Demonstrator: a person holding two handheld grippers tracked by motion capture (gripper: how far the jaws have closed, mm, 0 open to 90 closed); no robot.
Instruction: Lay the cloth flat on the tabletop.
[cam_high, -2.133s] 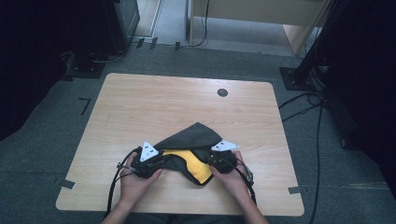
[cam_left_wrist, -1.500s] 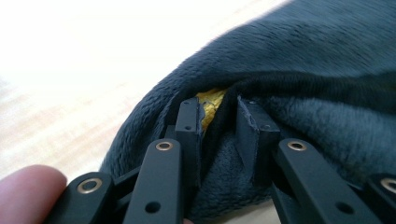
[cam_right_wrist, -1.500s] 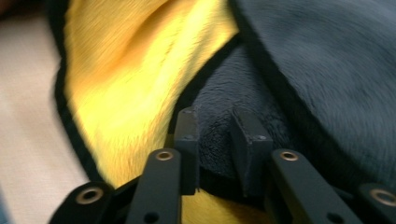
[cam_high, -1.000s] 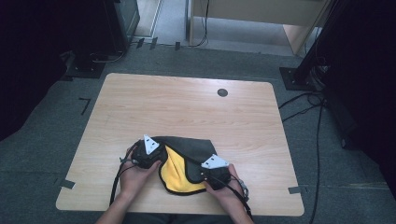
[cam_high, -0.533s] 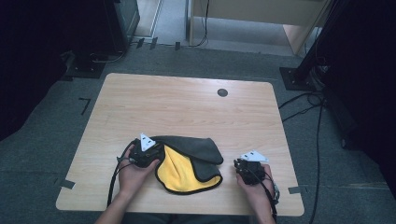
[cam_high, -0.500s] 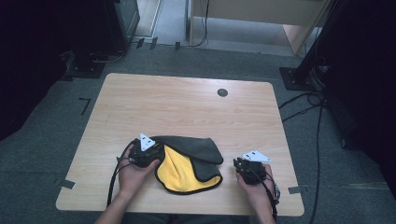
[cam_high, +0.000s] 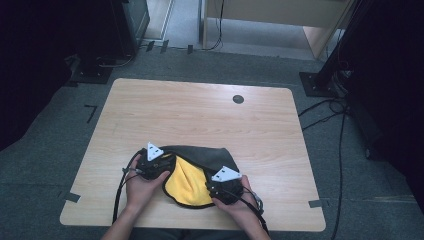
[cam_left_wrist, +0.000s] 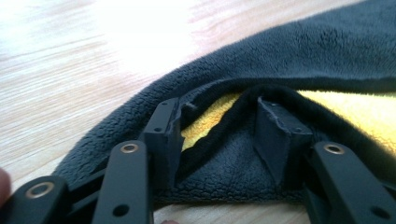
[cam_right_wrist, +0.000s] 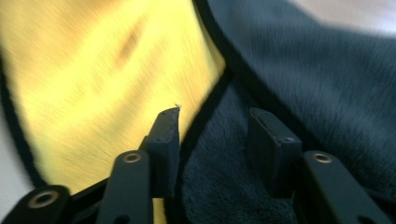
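In the high view the right gripper (cam_high: 221, 186), off beside the cloth (cam_high: 192, 182) half a second before, had returned onto its near right edge, suggesting another fold was starting; bare table (cam_high: 200, 115) lay open beyond. The left gripper (cam_left_wrist: 217, 126) view showed jaws apart around a black-trimmed corner, not clamped. The right gripper view showed jaws likewise parted over the trim, gripping nothing.

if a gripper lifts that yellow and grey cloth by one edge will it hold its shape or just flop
The cloth will probably flop: it already lies folded over itself in soft curves on the table. Its fleecy pile, seen in the left gripper view, should give the left gripper decent grip, so slipping seems unlikely. It looks thin, likely light, and a push would probably bunch it.
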